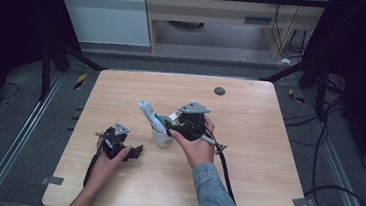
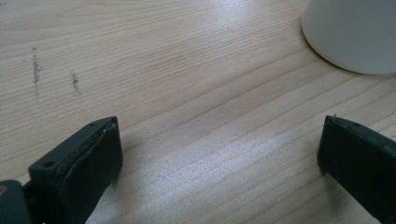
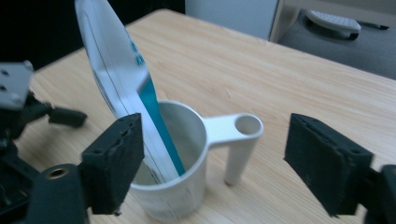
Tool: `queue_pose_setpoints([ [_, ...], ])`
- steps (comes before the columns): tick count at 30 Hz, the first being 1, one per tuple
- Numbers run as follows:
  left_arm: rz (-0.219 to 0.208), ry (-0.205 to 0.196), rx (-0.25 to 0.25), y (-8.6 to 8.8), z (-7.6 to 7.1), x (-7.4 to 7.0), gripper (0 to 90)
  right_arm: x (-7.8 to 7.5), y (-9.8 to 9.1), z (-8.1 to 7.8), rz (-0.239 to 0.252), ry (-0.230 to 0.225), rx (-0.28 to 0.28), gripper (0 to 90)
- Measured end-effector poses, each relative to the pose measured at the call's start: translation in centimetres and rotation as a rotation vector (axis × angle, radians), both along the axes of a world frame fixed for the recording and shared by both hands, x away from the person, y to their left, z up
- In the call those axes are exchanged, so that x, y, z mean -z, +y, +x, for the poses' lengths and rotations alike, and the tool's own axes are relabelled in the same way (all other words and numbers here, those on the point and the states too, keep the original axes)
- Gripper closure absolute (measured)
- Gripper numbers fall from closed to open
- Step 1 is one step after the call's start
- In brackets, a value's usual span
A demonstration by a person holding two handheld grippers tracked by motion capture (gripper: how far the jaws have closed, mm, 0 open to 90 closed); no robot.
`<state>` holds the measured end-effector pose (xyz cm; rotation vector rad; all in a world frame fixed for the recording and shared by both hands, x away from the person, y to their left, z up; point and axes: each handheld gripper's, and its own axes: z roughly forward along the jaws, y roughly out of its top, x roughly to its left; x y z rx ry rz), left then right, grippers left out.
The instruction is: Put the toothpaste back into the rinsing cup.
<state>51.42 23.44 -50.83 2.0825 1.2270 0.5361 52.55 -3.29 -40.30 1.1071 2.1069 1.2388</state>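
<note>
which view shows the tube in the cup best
The right gripper view: the tube stands close up, leaning in the white cup, blue print visible. The high view shows it small and distant. The left gripper view shows the cup's rounded side.

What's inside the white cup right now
A white and teal tube stands tilted in the white cup, leaning on its rim and sticking out above it. The tube's lower end and the cup's bottom are hidden by the wall.
</note>
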Motion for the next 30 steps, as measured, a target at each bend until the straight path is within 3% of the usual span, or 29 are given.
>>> queue_pose_setpoints([
  [1,0.0,0.001,0.001,0.0,0.0,0.0,0.0,-0.1,-0.4,0.0,-0.035,0.006,-0.002,15.9],
  [6,0.0,0.001,0.0,0.0,0.0,0.0,0.0,-0.4,-1.8,-0.2,-0.074,0.017,-0.009,11.4],
  [18,0.0,0.001,0.0,0.0,0.0,0.0,0.0,-0.8,-6.4,0.4,-0.094,0.071,0.045,8.8],
  [30,0.0,0.001,0.0,0.0,0.0,0.0,0.0,1.0,-10.1,0.6,-0.119,0.131,0.105,12.8],
])
